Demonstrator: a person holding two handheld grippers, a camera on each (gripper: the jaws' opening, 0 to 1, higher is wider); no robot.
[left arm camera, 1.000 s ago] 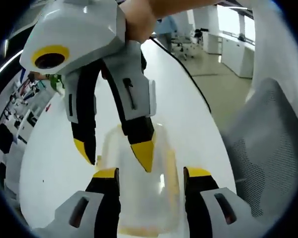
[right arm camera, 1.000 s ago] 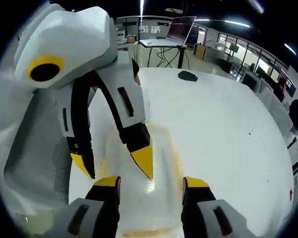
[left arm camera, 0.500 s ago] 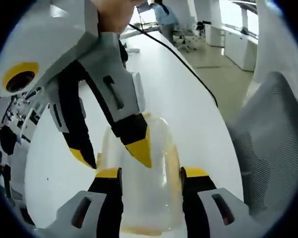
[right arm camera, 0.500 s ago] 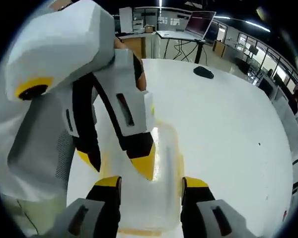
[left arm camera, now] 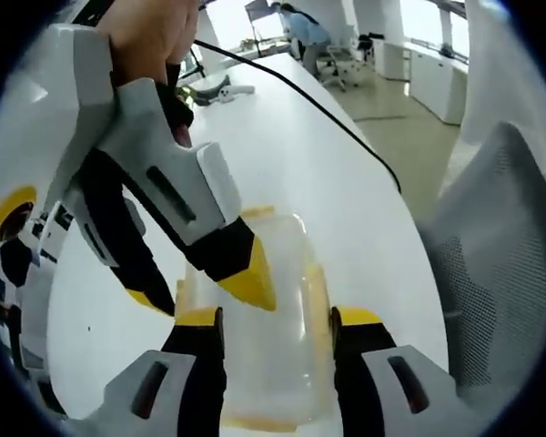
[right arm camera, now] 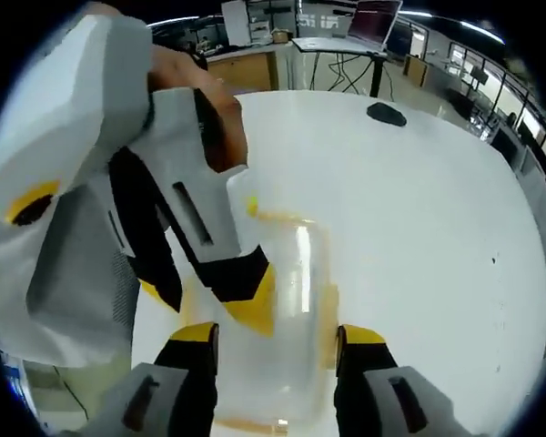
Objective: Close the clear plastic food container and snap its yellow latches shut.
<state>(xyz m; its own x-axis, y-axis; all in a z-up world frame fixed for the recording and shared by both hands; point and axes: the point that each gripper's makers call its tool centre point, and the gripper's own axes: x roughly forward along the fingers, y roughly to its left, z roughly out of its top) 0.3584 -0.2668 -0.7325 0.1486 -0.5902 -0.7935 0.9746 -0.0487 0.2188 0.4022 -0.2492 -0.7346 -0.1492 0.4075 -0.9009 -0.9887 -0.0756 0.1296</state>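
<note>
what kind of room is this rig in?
Probably an open-plan office or lab. A laptop on a stand and a computer mouse sit at the far end of a large white table, and office chairs stand beyond.

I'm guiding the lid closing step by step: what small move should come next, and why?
Probably press both tools down on the lid of the clear container. The right tool and the left tool both hang open just over its top, and the yellow latches on its long sides do not look clearly snapped.

Opposite claw (left arm camera: 205,291) probably over container (left arm camera: 264,355)
</note>
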